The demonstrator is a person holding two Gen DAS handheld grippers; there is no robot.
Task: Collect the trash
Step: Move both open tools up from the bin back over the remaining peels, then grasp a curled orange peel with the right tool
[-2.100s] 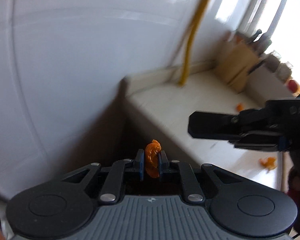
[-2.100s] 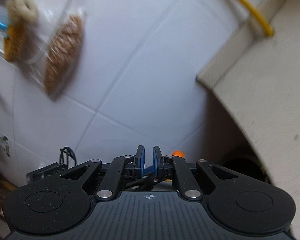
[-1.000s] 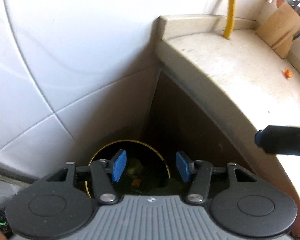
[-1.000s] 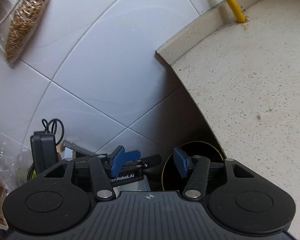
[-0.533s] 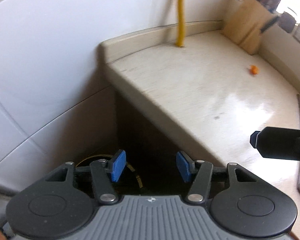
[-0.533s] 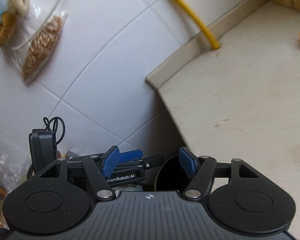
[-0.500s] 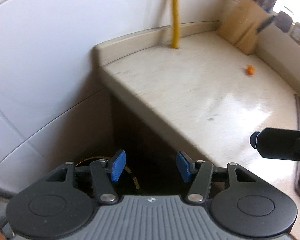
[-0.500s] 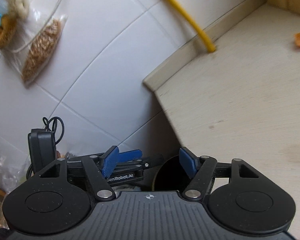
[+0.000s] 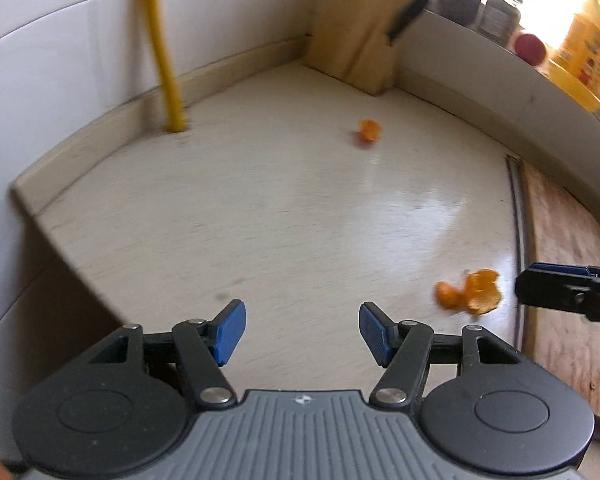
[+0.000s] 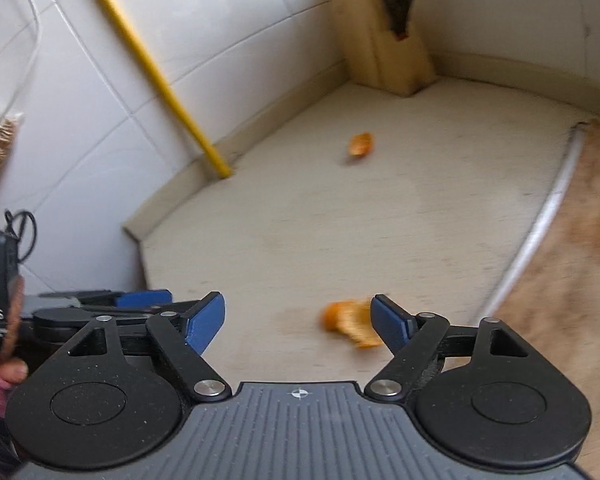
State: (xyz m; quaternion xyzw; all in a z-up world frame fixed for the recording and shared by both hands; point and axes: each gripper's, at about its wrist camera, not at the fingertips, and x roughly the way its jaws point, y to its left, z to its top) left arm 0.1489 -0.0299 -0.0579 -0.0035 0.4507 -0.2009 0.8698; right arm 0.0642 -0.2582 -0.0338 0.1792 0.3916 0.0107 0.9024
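A pale stone counter point(image 9: 284, 208) ran into a white-tiled corner, where a wooden knife block point(image 9: 356, 36) stood at the back and a yellow pipe point(image 9: 162, 52) rose along the rear edge. A wooden board point(image 9: 572, 280) lay along the counter's right side. Both claws hung released and empty above the front edge, the left claw point(image 9: 300, 330) beside the right claw point(image 10: 298, 322). A larger orange peel point(image 10: 350, 322) lay near the board, just ahead of the right claw; a small peel scrap point(image 9: 369, 131) sat toward the back corner, near the block.
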